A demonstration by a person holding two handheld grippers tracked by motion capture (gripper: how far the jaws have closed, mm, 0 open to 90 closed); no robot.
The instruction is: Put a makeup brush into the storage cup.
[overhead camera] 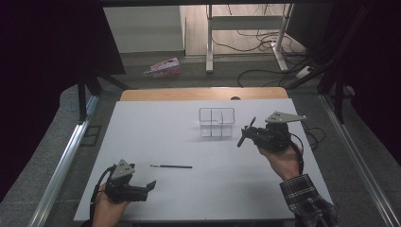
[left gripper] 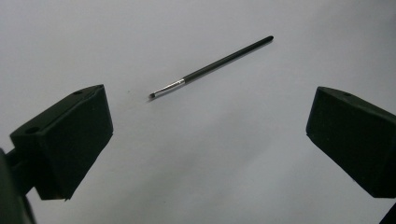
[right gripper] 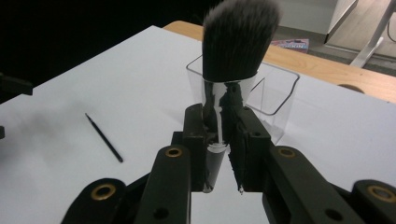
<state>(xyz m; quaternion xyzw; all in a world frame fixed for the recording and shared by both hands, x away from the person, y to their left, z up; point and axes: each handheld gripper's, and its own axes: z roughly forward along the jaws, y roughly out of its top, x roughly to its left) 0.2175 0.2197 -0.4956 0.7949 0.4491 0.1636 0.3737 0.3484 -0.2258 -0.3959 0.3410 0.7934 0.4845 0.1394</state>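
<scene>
While clamped, brush (right gripper: 236, 60) between right fingers (right gripper: 198, 135)

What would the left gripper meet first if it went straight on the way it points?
Probably the thin brush lying on the white table: it sits ahead between the open left gripper jaws, nothing nearer, though depth is unclear.

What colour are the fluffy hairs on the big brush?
Dark grey-black with whitish tips, on the big makeup brush with the shiny silver collar; the right gripper view shows it best.
</scene>
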